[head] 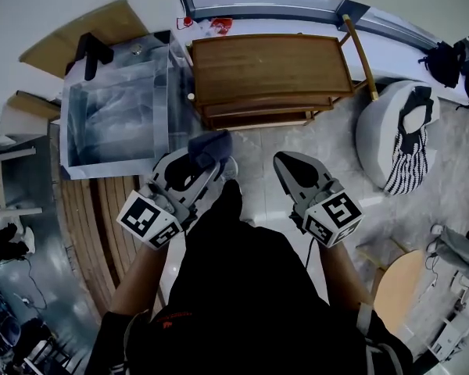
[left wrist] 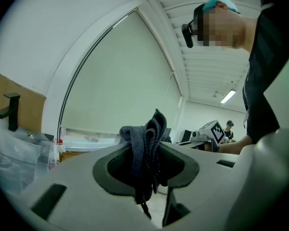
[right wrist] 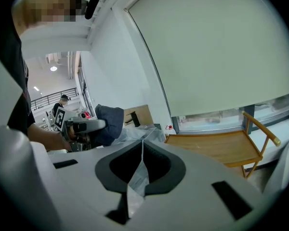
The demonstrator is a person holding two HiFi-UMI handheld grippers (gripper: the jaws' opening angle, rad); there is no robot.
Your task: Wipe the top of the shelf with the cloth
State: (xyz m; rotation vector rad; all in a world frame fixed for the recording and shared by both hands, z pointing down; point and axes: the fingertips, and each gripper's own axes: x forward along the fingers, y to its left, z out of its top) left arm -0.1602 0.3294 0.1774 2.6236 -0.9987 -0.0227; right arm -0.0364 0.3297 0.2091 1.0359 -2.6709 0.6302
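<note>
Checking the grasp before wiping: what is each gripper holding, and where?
Left gripper pinches the bunched cloth around its middle; right gripper is shut, empty.

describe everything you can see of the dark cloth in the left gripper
The dark blue-grey fabric cloth is bunched into soft folds and clamped between the jaws of the left hand-held gripper. Its crumpled upper part sticks out past the jaw tips; a loose thread hangs below. It is held in the air, short of the brown wooden shelf and not touching it.
</note>
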